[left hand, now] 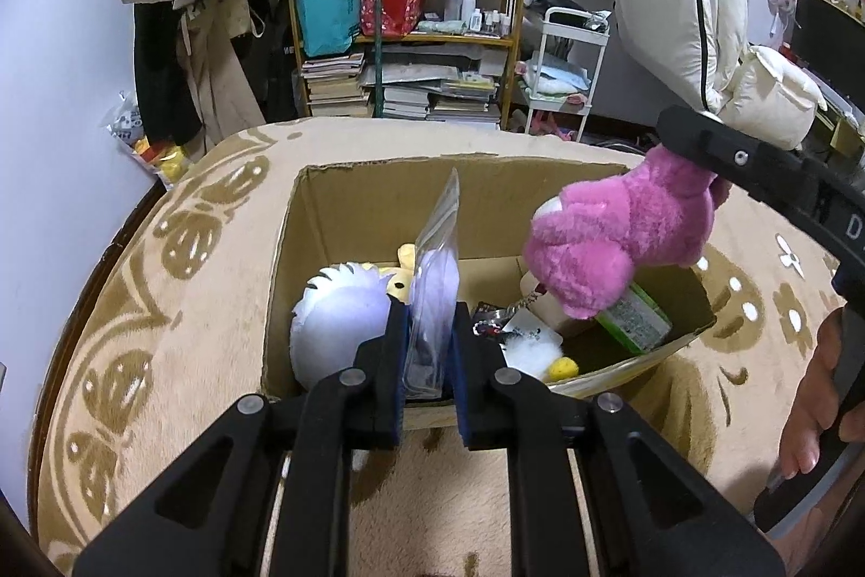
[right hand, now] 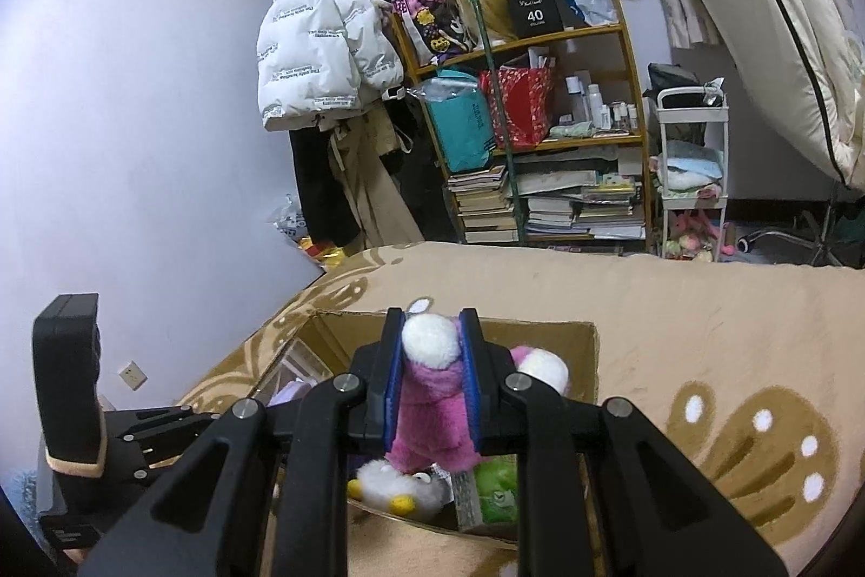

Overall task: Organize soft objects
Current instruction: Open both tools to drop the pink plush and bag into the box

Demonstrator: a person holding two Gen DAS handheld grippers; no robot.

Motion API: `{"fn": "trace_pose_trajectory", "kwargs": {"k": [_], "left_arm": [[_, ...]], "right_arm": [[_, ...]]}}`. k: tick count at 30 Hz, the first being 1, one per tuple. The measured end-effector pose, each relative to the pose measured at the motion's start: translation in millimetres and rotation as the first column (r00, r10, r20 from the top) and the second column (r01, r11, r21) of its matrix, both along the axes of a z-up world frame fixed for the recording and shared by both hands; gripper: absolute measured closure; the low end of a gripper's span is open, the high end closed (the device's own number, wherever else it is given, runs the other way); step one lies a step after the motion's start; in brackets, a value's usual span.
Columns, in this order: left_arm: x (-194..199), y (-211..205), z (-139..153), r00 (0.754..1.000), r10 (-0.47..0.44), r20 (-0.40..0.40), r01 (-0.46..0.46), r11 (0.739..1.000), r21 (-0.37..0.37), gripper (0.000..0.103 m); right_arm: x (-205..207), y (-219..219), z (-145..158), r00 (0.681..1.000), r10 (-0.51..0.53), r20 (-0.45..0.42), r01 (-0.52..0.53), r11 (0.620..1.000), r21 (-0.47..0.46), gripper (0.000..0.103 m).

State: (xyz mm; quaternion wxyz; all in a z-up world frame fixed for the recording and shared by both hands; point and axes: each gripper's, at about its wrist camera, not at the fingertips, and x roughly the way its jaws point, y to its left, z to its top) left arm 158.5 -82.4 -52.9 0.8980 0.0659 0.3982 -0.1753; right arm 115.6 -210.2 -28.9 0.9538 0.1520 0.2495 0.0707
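Grippers [left hand: 427, 350] [right hand: 431, 377] angle down over box [left hand: 335, 182].

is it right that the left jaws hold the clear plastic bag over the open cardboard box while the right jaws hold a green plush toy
Not quite. The plush toy clamped in the right gripper is pink, as the right wrist view shows. The rest holds: the left gripper grips the clear plastic bag over the open cardboard box.

Each hand-held gripper [left hand: 427, 339] is black, blue-padded fingers [right hand: 393, 377], silver screws.
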Motion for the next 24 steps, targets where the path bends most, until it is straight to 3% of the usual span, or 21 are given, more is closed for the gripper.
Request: {"fn": "trace_pose_trajectory", "kwargs": {"k": [12,21,23,24], "left_arm": [[2.2,8.0,-3.3,0.999,0.045,-0.023,-0.044,0.999,0.009,0.078],[-10.6,17.6,11.2,0.996,0.077,0.036,-0.077,0.997,0.012,0.051],[-13.5,20.1,13.9,0.995,0.084,0.047,-0.085,0.996,0.017,0.046],[-13.7,20.9,14.6,0.995,0.086,0.047,-0.087,0.996,0.019,0.044]], "right_arm": [[0.9,-2.8,-0.6,1.0,0.03,0.005,-0.03,0.998,0.05,0.079],[4.1,3.9,-2.1,0.997,0.071,0.006,-0.071,0.996,0.054,0.078],[4.0,3.4,-2.3,0.998,0.066,0.002,-0.066,0.996,0.053,0.072],[4.2,2.1,-2.0,0.998,0.064,0.0,-0.064,0.996,0.055,0.065]]}}
